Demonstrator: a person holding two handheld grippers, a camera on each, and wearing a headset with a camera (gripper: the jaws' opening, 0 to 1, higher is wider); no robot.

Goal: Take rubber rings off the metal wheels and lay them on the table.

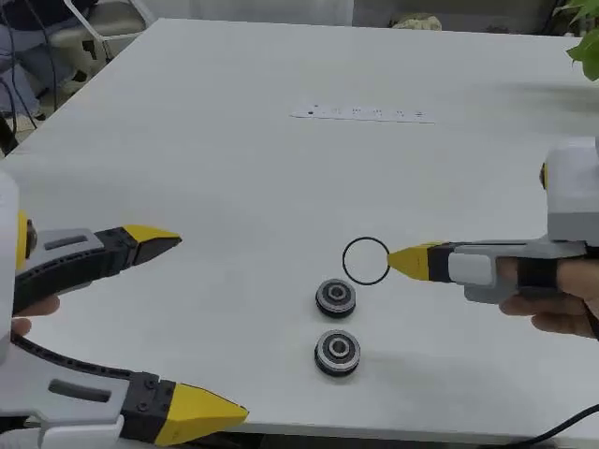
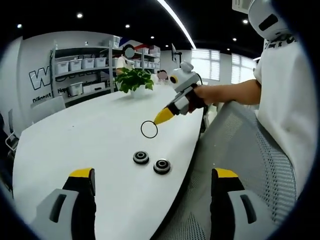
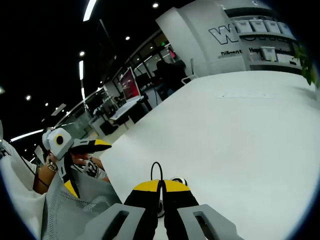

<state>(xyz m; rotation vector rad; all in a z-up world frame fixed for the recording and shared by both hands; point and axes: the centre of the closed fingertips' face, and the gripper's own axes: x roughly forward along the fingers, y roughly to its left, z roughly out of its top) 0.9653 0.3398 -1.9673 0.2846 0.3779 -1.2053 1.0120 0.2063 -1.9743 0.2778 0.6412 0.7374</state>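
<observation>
Two metal wheels (image 1: 336, 297) (image 1: 337, 353) with dark rims lie flat on the white table (image 1: 234, 168), one in front of the other. A thin black rubber ring (image 1: 365, 260) is pinched at its right edge by my right gripper (image 1: 393, 261), which is shut on it just behind the farther wheel. In the right gripper view the ring (image 3: 156, 171) stands up from the shut gripper (image 3: 161, 184). My left gripper (image 1: 192, 327) is wide open at the near left, apart from the wheels. In the left gripper view the wheels (image 2: 141, 158) (image 2: 162, 166) and ring (image 2: 149, 129) lie ahead of the open gripper (image 2: 153, 175).
A flat white strip (image 1: 363, 113) lies on the table farther back. A green plant (image 1: 587, 45) stands at the far right corner, and a chair (image 1: 94, 28) at the far left. The table's front edge runs just below the near wheel.
</observation>
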